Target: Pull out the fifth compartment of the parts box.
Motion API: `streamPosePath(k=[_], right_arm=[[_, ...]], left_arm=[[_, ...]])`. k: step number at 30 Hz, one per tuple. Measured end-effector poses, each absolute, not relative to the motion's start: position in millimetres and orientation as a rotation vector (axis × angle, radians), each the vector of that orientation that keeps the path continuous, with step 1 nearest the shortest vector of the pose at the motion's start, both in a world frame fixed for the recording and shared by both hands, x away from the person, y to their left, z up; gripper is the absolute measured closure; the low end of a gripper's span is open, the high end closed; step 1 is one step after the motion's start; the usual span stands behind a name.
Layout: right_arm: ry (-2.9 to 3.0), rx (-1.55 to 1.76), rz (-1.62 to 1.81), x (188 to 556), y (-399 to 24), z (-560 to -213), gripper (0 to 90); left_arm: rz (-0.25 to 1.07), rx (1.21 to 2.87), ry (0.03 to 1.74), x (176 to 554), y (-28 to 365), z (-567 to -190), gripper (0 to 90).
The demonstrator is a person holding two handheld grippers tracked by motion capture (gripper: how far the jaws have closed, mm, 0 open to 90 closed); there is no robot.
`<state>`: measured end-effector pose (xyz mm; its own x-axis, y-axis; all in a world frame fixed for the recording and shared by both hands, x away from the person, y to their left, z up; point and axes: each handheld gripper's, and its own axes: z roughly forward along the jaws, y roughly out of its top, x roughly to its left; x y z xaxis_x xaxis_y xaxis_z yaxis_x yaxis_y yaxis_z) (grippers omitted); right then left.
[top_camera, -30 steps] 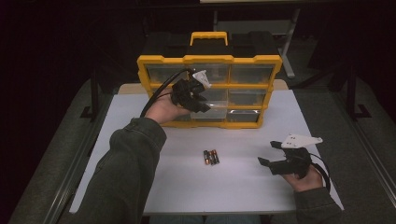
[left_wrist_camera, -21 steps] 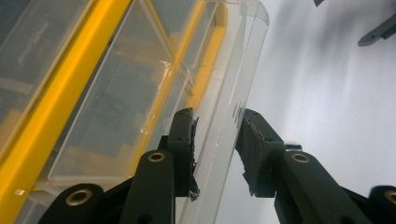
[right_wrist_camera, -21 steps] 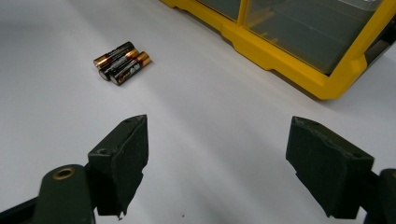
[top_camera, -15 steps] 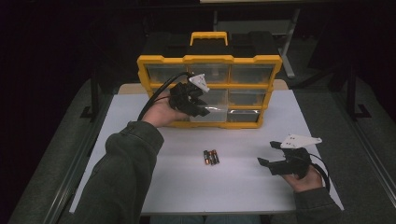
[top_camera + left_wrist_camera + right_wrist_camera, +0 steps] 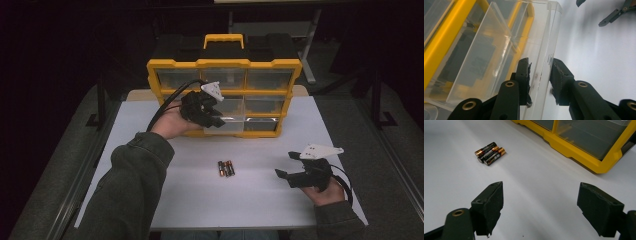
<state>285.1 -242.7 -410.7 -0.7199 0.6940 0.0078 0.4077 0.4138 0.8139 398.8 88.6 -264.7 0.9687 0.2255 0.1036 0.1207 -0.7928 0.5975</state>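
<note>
A clear plastic drawer (image 5: 541, 50) is sitting partly pulled out of the bottom row of a yellow-framed organizer (image 5: 224, 64), its front wall (image 5: 549, 72) projecting over the white table. The drawer is looking empty, though glare on the plastic is making that hard to confirm. The organizer is standing upright at the far edge of the table, its rows of transparent drawers facing the person and a yellow handle (image 5: 223, 39) rising from its black top. In the high view the pulled drawer (image 5: 235, 124) is lying level, near the middle of the lowest row, with neighbouring drawers sitting flush in the frame.
</note>
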Motion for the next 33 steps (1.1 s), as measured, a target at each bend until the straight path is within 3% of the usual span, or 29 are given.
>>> streamPosePath(k=[20,33], right_arm=[[2.342,0.956,1.214,284.6,-240.9,-411.0,19.9],[2.344,0.971,1.201,286.6,-240.9,-412.5,19.9]], left_arm=[[0.210,2.488,0.219,393.5,90.5,-270.4,69.2],[0.216,2.418,0.212,384.3,99.0,-256.7,56.0]])
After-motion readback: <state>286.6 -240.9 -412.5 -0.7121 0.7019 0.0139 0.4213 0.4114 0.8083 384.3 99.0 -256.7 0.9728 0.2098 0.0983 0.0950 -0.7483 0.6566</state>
